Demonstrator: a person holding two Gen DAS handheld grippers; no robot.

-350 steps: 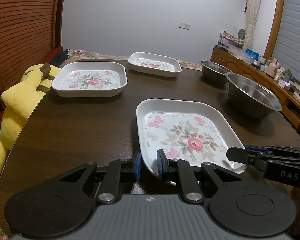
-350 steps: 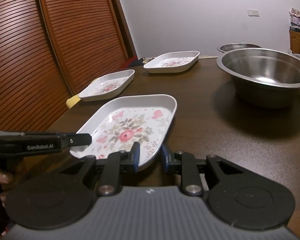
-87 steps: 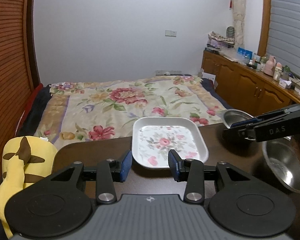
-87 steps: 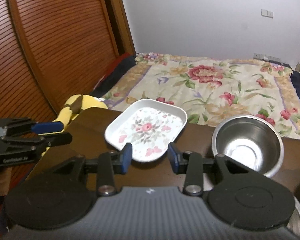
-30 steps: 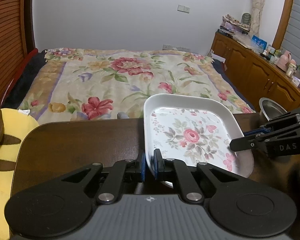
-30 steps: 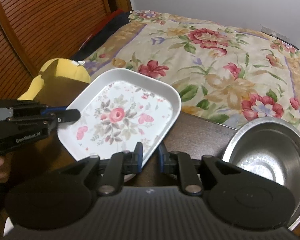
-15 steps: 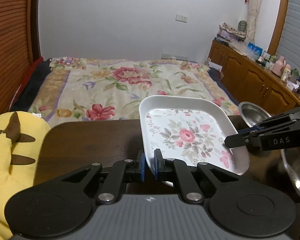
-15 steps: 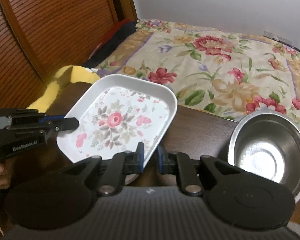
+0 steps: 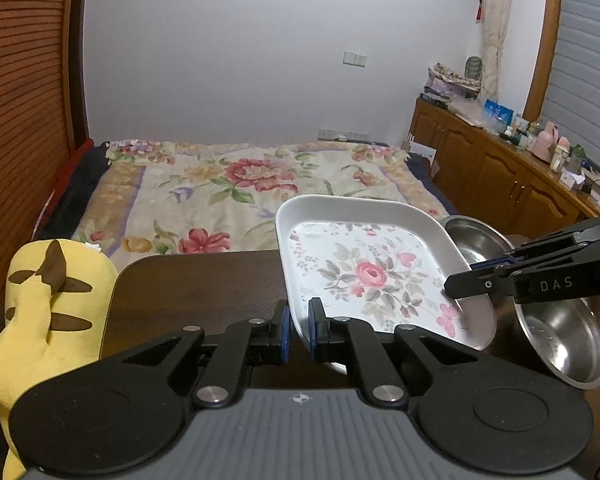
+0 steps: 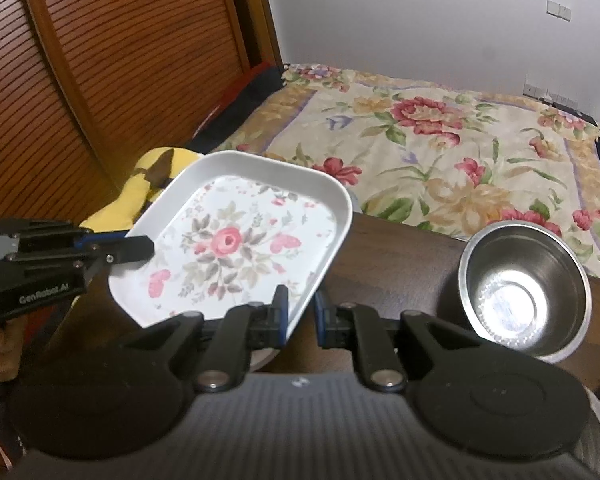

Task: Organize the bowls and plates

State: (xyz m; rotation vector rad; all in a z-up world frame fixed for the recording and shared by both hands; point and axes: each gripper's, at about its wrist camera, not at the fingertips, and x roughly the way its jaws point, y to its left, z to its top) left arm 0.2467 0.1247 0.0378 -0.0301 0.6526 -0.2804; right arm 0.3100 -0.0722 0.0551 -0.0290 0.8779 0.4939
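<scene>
White floral plate [image 9: 364, 276] held off the table [image 9: 196, 284], a gripper pinching each side.

Hidden parts first: the plate's underside and whatever sits below it stay out of sight, and the near bowl [image 9: 560, 336] is cut by the right gripper's arm in the left view. Left gripper [image 9: 298, 330] has its jaws pressed nearly together on the plate's near rim; right gripper [image 10: 300, 320] nips the opposite rim just as tightly. Left view alone shows the cabinet [image 9: 500, 176] with bottles along the wall and a second bowl [image 9: 476, 240] behind the plate. Right view alone shows the slatted door [image 10: 100, 80], a hand [image 10: 0, 344] on the left tool, and one steel bowl [image 10: 524, 288] standing on the table beside the plate. Yellow plush [image 9: 48, 300] sits at the table's edge, bed [image 9: 240, 188] beyond.
</scene>
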